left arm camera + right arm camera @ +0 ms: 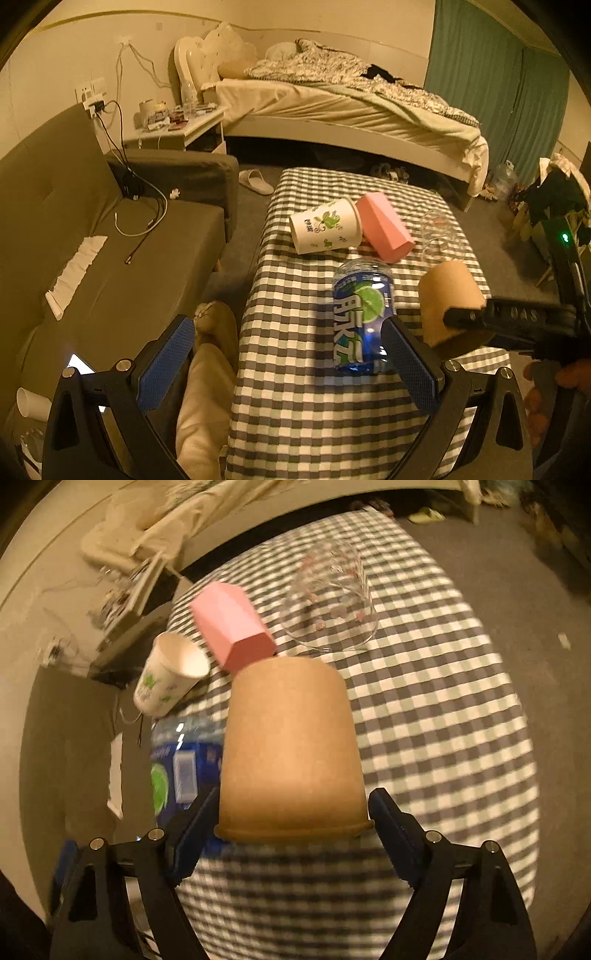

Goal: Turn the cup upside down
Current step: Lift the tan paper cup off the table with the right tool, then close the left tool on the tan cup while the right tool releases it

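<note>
Left gripper (291, 365) hanging spread wide over near table edge, pinching nothing, its right finger (408, 363) overlapping the blue bottle (364, 314) lying on the checkered tablecloth (295, 406). Further back, white paper cup (325, 225) lying on its side touching pink cup (384, 227), clear glass (441, 236) sitting beside them. Right gripper (291, 812) pinching brown paper cup (291, 746) near its rim, cup sitting upside down, base up, just right of the bottle; right-wrist view slightly blurred
</note>
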The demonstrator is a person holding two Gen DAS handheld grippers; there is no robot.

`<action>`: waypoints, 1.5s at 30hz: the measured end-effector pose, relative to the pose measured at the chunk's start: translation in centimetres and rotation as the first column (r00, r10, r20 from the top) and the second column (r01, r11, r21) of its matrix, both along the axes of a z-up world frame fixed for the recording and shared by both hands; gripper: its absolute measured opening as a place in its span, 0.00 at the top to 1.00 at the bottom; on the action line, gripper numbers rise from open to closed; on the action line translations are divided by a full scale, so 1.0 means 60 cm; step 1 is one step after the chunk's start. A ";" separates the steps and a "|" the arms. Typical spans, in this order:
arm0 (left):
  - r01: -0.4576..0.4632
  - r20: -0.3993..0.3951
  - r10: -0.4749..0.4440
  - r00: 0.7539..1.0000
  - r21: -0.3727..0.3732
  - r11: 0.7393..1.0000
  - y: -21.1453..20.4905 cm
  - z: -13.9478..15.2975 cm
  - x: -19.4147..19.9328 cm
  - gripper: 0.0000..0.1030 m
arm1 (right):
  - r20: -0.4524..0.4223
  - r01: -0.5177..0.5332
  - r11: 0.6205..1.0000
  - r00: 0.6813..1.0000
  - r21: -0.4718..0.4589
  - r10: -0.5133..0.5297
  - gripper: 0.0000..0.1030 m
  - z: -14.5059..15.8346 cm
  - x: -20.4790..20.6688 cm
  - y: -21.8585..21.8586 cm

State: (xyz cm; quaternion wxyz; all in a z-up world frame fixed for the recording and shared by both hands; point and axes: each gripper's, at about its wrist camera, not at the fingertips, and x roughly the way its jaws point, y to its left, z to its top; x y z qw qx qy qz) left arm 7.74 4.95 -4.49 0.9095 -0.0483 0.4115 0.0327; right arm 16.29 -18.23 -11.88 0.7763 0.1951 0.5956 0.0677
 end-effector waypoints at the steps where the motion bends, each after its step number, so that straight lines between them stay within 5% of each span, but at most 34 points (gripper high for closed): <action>1: 0.002 0.005 -0.002 1.000 -0.001 1.000 -0.003 0.004 -0.005 0.00 | 0.008 -0.013 1.000 1.000 -0.010 0.013 0.20 0.009 -0.012 0.000; 6: 0.009 0.026 -0.008 1.000 -0.027 1.000 -0.012 0.015 -0.038 0.00 | 0.023 -0.093 0.993 0.995 -0.070 0.095 0.20 0.037 -0.090 0.000; 12: 0.023 0.011 -0.023 1.000 -0.013 1.000 -0.021 0.003 -0.079 0.00 | -0.014 -0.137 0.988 0.991 -0.071 0.136 0.20 0.007 -0.172 0.012; 22: 0.029 -0.063 -0.028 0.998 0.007 1.000 -0.031 -0.039 -0.112 0.00 | 0.013 -0.145 0.981 0.989 -0.130 0.148 0.20 -0.013 -0.211 0.020; 28: 0.029 -0.071 -0.026 0.997 0.042 0.999 -0.042 -0.030 -0.104 0.00 | 0.096 -0.144 0.975 0.982 -0.169 0.162 0.17 0.015 -0.216 0.017; 34: 0.045 -0.088 -0.041 0.995 0.048 0.998 -0.070 -0.014 -0.083 0.00 | 0.250 -0.101 0.950 0.952 -0.296 0.179 0.15 0.091 -0.226 -0.013; 39: 0.097 -0.116 -0.095 0.989 0.008 0.995 -0.117 0.001 -0.048 0.00 | 0.290 -0.058 0.909 0.938 -0.412 0.192 0.14 0.116 -0.227 -0.045; 45: 0.122 -0.258 -0.138 0.956 -0.076 0.990 -0.178 -0.020 0.014 0.00 | 0.283 -0.038 0.909 0.944 -0.415 0.169 0.14 0.102 -0.226 -0.096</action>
